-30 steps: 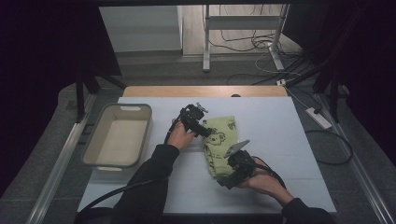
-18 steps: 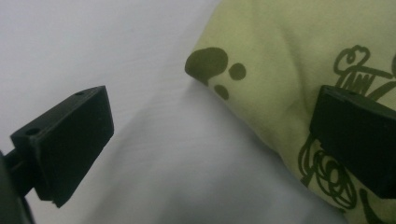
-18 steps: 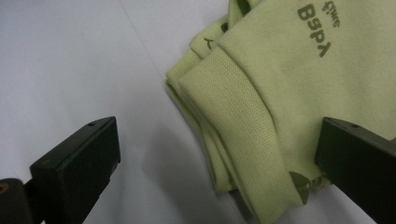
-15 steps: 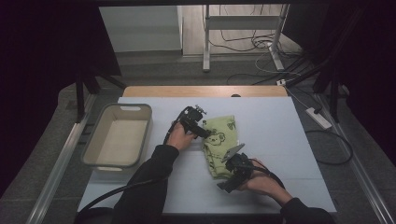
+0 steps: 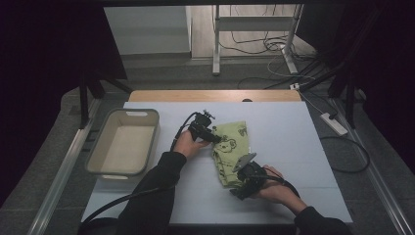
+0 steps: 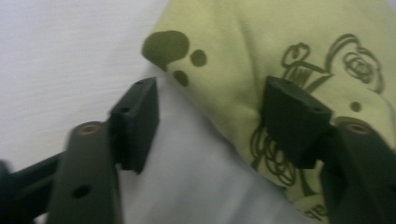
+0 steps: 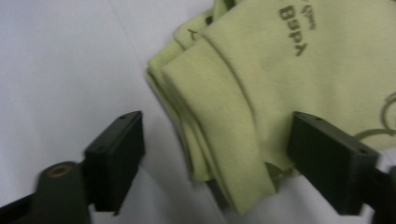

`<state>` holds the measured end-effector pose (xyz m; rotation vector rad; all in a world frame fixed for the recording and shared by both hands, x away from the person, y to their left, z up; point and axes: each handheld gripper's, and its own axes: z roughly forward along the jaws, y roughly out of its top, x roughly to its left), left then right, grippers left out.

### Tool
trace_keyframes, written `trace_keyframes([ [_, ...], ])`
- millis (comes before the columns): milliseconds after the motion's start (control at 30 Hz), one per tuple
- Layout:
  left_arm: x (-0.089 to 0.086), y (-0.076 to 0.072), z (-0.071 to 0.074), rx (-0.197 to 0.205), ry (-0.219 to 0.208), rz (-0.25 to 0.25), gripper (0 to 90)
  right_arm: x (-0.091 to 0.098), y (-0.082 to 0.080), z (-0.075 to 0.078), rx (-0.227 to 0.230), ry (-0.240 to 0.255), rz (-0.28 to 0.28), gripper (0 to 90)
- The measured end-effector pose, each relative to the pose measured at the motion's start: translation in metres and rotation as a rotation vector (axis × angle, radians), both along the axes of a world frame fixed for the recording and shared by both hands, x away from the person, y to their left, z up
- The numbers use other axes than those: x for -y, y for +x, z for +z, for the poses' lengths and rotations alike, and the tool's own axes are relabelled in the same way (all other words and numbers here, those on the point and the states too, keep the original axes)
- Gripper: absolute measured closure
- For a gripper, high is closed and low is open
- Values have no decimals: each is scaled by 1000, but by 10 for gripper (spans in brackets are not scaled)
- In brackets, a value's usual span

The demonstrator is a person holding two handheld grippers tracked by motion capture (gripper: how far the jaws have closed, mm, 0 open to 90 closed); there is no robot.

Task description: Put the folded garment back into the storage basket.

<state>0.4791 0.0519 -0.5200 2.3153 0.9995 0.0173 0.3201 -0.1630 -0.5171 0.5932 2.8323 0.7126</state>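
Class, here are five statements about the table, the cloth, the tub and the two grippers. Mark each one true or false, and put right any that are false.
1. The green cloth lies folded on the white table. True.
2. The cloth lies inside the tub. False: the tub has nothing in it and stands apart, to the left of the cloth.
3. The left gripper has the cloth's edge between its jaws. True; the jaws have just been closing.
4. The right gripper is clamped tight on the cloth. False: its jaws have been closing, but a gap shows at the left one.
5. The cloth is plain. False: it carries dark green drawings and letters.
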Motion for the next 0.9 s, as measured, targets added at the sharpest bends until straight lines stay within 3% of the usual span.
trace_keyframes([
  [267,3,-3,2,-26,-26,-34,629,6,8,6,20,2,-40,545],
  [467,8,-6,6,-4,12,-44,763,4,12,9,45,-32,-36,719],
  [900,11,-13,8,60,31,-41,781,3,15,13,15,-36,-15,747],
])
